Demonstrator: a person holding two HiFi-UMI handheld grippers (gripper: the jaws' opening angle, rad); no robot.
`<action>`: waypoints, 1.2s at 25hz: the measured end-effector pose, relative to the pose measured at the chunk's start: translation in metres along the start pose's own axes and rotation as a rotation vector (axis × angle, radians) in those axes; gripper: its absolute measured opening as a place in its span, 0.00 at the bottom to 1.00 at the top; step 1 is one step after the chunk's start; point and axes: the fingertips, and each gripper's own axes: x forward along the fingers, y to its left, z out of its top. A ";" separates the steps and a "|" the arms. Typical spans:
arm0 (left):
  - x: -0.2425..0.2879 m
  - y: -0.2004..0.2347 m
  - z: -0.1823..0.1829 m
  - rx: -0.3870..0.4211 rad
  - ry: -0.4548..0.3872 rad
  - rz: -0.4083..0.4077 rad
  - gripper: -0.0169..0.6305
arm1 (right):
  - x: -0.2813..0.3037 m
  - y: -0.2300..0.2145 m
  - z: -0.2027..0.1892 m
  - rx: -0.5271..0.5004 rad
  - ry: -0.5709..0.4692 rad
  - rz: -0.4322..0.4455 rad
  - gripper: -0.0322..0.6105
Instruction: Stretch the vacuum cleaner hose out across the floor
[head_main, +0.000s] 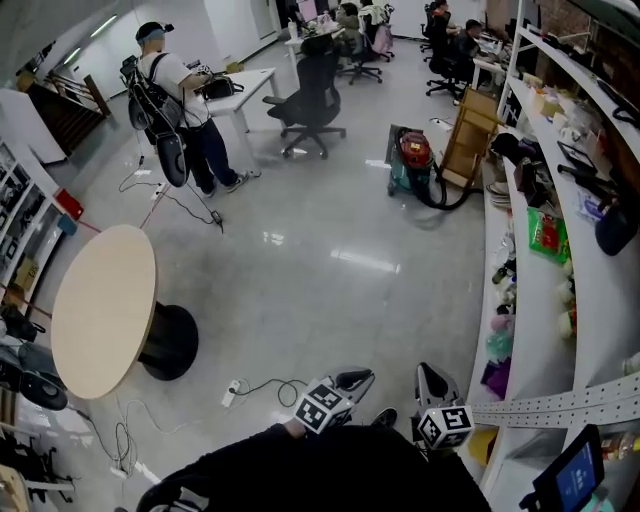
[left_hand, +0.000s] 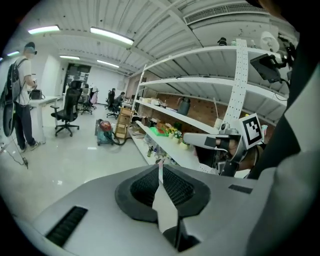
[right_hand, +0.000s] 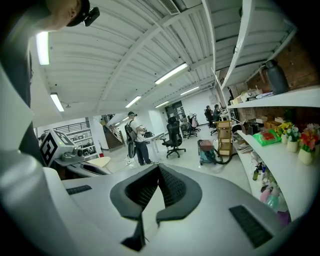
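Vacuum cleaner hose (head_main: 447, 205), black, flexible: looped beside red-topped teal canister vacuum (head_main: 412, 160) on far glossy grey floor (head_main: 320, 250), unstretched. Left hand-held gripper (head_main: 352, 381), right hand-held gripper (head_main: 428, 378): pressed together, empty, held near body, likely pending approach.

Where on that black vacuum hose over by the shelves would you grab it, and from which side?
Probably the low loop of the hose lying on the floor beside the vacuum cleaner, approached from the open floor side, since the shelves and a wooden rack crowd the other. A thin round tube suits jaws closing across it. Its free end isn't clear.
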 end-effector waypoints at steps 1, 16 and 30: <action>0.008 0.001 0.007 0.001 -0.001 0.014 0.09 | 0.004 -0.009 0.004 0.010 -0.006 0.014 0.07; 0.093 0.058 0.038 -0.086 0.089 0.043 0.09 | 0.086 -0.078 -0.006 0.060 0.097 0.103 0.07; 0.147 0.234 0.154 -0.066 0.034 -0.175 0.09 | 0.258 -0.098 0.076 -0.008 0.118 -0.093 0.07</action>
